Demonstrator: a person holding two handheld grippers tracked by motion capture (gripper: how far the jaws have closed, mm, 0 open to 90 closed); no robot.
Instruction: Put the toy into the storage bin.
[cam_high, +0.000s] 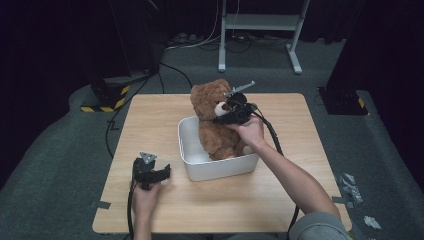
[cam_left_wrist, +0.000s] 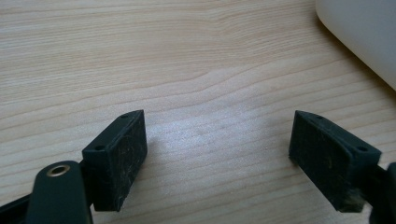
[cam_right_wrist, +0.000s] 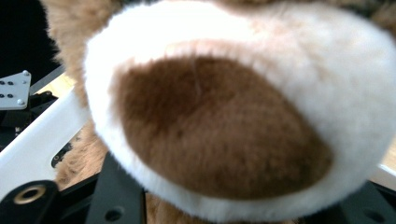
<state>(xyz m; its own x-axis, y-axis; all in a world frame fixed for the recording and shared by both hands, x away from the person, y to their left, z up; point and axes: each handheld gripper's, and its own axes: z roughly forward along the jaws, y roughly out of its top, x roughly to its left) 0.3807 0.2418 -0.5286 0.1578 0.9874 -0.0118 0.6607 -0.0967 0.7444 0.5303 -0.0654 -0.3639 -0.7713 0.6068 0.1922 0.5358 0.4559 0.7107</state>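
A brown teddy bear (cam_high: 212, 125) sits upright in a white bin (cam_high: 220, 167) at the table's middle. My right gripper (cam_high: 221, 112) is at the bear's face, held from the right by a hand. In the right gripper view the white muzzle with its brown nose (cam_right_wrist: 219, 130) lies between the two wide-apart jaws of the gripper (cam_right_wrist: 243, 200), which is open; the bin's rim (cam_right_wrist: 37, 144) shows at left. My left gripper (cam_high: 162, 172) rests low on the wooden table (cam_high: 150, 115), left of the bin. It is open (cam_left_wrist: 217, 149) with bare wood between its jaws, and the bin's corner (cam_left_wrist: 364, 37) is close by.
The table's front half has free wood on both sides of the bin. Beyond the table, cables (cam_high: 175, 70) run over the grey floor and a metal stand (cam_high: 260, 30) stands at the back. A yellow-black striped base (cam_high: 105, 97) sits off the far left corner.
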